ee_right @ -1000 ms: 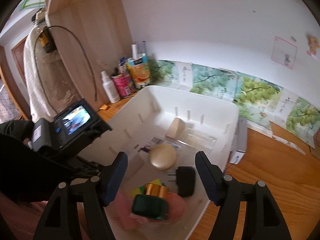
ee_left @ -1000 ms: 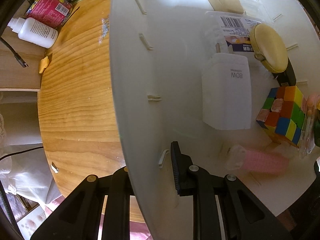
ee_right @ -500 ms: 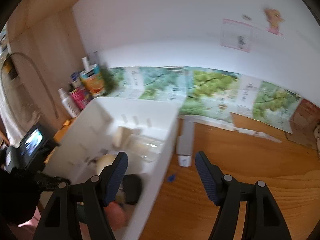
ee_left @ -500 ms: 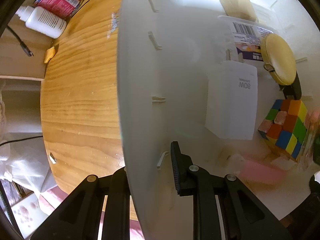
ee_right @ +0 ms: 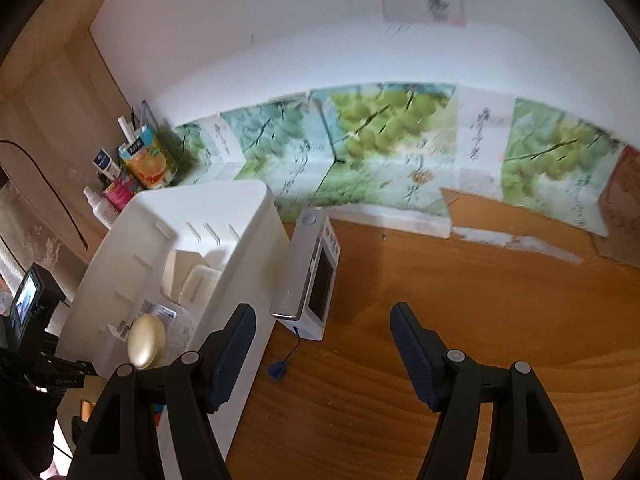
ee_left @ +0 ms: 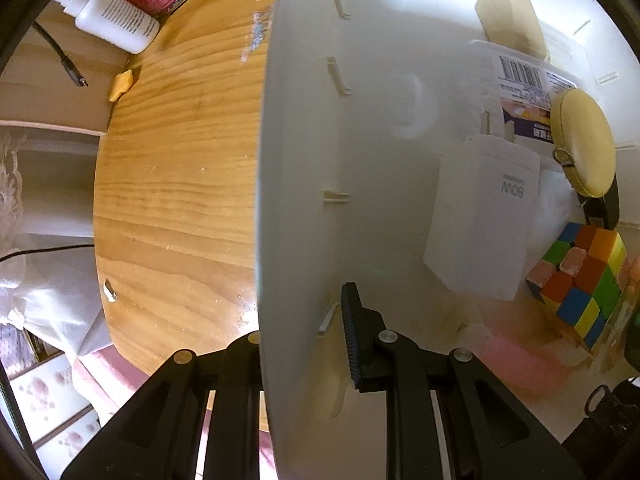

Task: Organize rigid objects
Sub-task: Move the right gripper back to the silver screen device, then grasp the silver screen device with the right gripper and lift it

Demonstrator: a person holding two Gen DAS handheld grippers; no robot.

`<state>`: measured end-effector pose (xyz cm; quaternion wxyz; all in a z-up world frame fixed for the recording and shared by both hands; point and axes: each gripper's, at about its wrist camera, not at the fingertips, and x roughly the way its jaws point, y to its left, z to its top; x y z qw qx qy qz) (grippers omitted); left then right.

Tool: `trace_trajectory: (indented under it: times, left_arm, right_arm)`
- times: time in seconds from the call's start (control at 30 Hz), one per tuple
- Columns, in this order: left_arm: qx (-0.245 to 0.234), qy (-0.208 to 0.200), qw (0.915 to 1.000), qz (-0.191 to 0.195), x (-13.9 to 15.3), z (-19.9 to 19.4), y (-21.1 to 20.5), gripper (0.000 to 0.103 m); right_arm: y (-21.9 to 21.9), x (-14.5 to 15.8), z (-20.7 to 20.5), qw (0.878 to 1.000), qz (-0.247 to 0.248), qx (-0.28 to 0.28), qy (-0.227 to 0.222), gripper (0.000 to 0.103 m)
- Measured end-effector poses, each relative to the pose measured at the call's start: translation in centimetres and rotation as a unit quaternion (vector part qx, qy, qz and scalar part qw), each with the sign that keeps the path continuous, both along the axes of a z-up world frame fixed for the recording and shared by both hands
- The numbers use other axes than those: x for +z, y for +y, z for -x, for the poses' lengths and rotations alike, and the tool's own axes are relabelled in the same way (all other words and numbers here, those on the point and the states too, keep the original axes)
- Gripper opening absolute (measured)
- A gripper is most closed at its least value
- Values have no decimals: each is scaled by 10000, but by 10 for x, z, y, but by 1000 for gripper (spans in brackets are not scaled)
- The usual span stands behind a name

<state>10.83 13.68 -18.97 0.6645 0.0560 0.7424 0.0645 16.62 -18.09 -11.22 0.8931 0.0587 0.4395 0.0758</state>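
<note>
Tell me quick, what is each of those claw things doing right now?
Left gripper: shut on the wall of the white bin.
Right gripper: open, holding nothing, above the wooden table beside the bin.

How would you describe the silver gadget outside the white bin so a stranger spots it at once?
Find the white bin on the wooden table. Against its outer wall leans a silver device. Nothing else beside it has a dark screen and a blue-tipped cord.

White wall (ee_right: 280, 32) above grape-print panels (ee_right: 384, 120); wooden tabletop (ee_right: 460, 300), pale wooden side panel (ee_right: 48, 92).
</note>
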Motion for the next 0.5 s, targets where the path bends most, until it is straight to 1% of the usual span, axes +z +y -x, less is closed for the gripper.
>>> trace_trajectory:
  times: [0.17,0.33,0.37,0.43,0.5]
  left_arm:
    - [136,25,9999,11,-5,-4,10,21]
    - [178,48,9998,9,-12,-3,20,21]
    - [193,49,9998,15,-12,-4,22,21]
    - [234,64,9997,-8,-13,-4,27,21]
    - [282,70,9996,9,-13,-3,31,23]
  right_arm:
    - [5,-18,-14,9995,-24,257,192,63]
    - [8,-32,-24,9991,-54,314,292,55]
    - [8,-33,-25,9990,-60,323,291,54]
    - [8,-36,-26,9990,-105,356,264,47]
    - [8,-38,-27,9991,-123,349,208,46]
